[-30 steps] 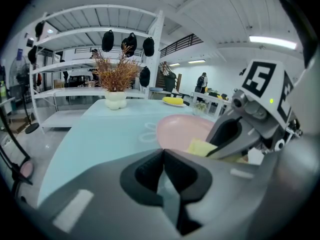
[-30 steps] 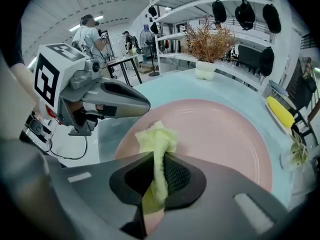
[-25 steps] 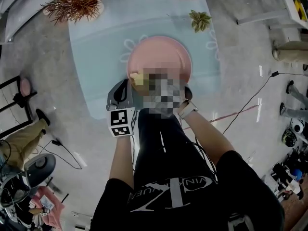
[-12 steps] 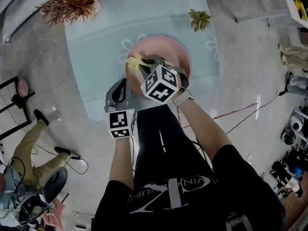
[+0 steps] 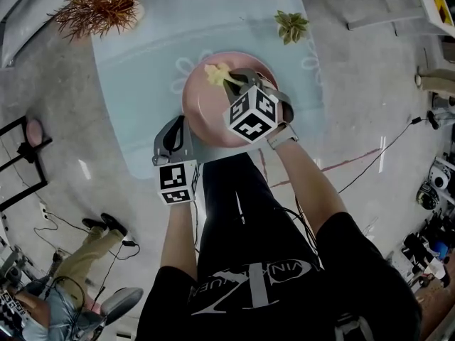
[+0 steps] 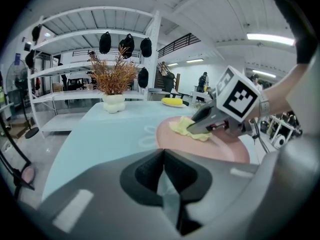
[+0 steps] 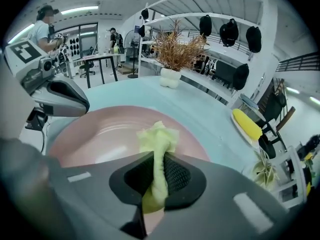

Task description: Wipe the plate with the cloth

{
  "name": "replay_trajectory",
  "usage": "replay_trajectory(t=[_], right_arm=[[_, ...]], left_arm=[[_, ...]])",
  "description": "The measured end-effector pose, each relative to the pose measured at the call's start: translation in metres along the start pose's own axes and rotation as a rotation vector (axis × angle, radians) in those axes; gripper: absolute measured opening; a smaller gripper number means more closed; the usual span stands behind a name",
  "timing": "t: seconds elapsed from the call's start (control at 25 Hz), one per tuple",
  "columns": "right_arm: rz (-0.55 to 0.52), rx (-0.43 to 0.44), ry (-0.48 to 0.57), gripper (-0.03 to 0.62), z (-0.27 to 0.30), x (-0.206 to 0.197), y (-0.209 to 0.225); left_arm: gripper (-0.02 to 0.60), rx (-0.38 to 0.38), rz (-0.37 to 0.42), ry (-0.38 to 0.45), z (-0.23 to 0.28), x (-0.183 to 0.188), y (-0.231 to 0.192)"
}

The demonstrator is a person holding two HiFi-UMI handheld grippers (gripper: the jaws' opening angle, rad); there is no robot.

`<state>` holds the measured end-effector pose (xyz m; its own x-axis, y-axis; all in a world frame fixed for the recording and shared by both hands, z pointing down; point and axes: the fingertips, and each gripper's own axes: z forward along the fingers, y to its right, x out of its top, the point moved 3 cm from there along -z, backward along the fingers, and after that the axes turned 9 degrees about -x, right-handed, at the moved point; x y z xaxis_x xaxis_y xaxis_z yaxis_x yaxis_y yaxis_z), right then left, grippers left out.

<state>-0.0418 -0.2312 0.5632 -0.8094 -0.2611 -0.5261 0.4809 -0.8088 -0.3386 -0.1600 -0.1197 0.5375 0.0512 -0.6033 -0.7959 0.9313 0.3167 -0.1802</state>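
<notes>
Mid-wipe. Pinching cloth (image 7: 159, 136) in right claw (image 7: 159, 171) on plate (image 7: 100, 134), far side; holding left claw (image 6: 162, 176) pressed together, empty. Next: sweep cloth across plate.

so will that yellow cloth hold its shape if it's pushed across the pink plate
Probably floppy: the small yellow cloth bunches and folds where the right gripper pinches it. It likely weighs little, held by that one pinch. Pushed over the round pink plate, it would probably crumple, not stay flat.
</notes>
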Motion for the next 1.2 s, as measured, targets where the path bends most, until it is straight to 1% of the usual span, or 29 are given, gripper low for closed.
replay_trajectory(t=[0.16,0.32,0.48,0.84,1.08,1.2], right_arm=[[0.008,-0.042,-0.027,0.040,-0.008,-0.016,0.007],[0.032,-0.063,-0.050,0.040,-0.017,-0.032,0.010],[-0.001,-0.071,-0.065,0.040,-0.025,-0.040,0.006],[-0.029,-0.042,-0.083,0.038,-0.040,-0.051,-0.011],[-0.073,0.000,-0.082,0.038,-0.051,-0.052,-0.032],[-0.073,0.037,-0.073,0.038,-0.056,-0.050,-0.047]], left_arm=[[0.000,-0.005,0.010,-0.013,-0.001,0.000,0.001],[0.000,0.001,0.017,0.016,0.000,0.001,0.000],[0.000,0.002,0.021,0.014,0.000,0.001,0.000],[0.000,0.002,0.023,0.008,0.000,0.002,0.002],[0.000,0.002,0.021,0.008,-0.001,0.002,0.002],[0.000,0.001,0.019,0.011,-0.001,0.003,0.002]])
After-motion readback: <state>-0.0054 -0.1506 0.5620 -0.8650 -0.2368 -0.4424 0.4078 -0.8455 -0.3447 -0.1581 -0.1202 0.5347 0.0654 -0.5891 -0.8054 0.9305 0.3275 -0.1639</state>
